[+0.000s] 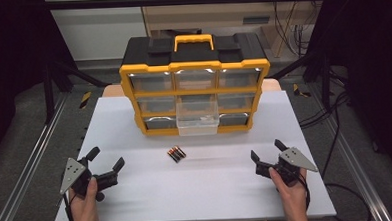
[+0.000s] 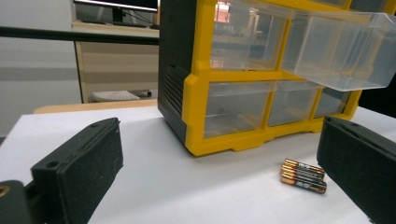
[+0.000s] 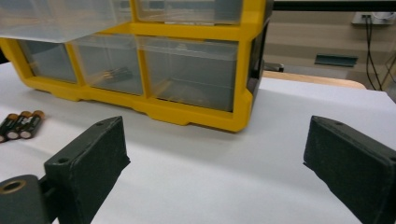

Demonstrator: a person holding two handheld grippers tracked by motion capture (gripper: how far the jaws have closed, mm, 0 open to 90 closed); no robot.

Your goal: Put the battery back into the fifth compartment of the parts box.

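Batteries: three small cells, black with copper-coloured ends, lying side by side and touching on the white bench, just in front of the organiser and between your two tools, well apart from each.

Drawer organiser: yellow frame, black top with a yellow carry handle, nine clear drawers in three rows. It stands upright at the far middle of the bench. The middle drawer of the middle row is pulled out toward you; the others sit flush.

Left tool: in your left hand at the near left of the bench, jaws spread wide, nothing between them.

Right tool: in your right hand at the near right, jaws likewise spread wide with nothing gripped.
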